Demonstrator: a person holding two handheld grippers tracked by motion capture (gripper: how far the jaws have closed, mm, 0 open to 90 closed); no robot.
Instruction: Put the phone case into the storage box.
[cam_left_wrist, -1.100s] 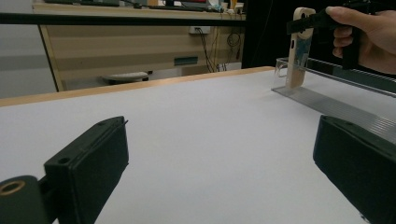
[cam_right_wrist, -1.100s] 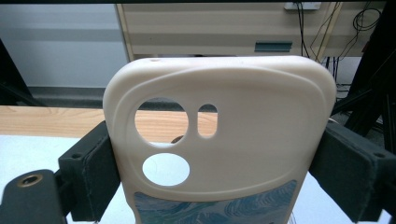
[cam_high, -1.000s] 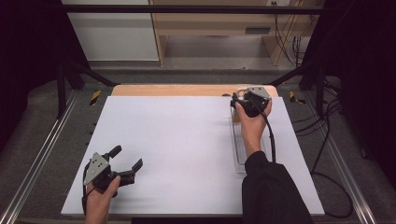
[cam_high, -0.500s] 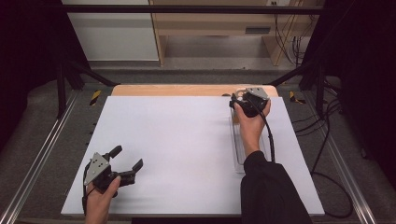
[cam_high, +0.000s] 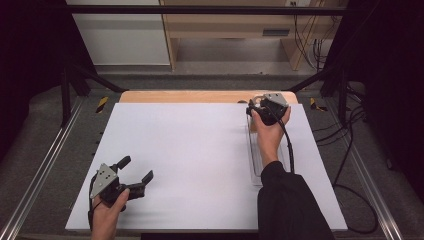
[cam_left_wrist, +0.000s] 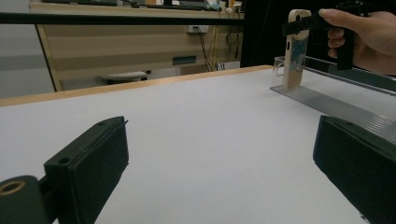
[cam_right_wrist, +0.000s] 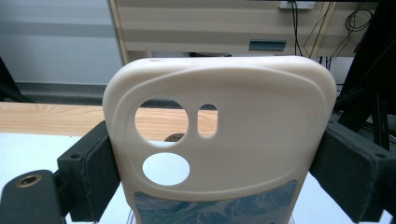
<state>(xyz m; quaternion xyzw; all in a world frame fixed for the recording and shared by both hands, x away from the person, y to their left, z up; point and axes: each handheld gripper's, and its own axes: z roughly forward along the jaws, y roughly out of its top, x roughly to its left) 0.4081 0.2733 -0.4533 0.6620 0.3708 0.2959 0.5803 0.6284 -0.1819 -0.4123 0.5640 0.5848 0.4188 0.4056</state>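
Barely anything has changed: the right gripper (cam_high: 255, 106) remains at one o'clock, clamped on the cream phone case (cam_right_wrist: 219, 140) standing in the clear rack (cam_high: 254, 165). Left gripper (cam_high: 131, 174) stays spread, empty, at seven o'clock.

Lab test bench, white table (cam_high: 200, 150), metal frame rails (cam_high: 40, 170), trailing cables (cam_high: 345, 165)

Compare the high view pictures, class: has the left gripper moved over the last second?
No. The left gripper sits at the same spot near the white sheet's front left corner, jaws open.
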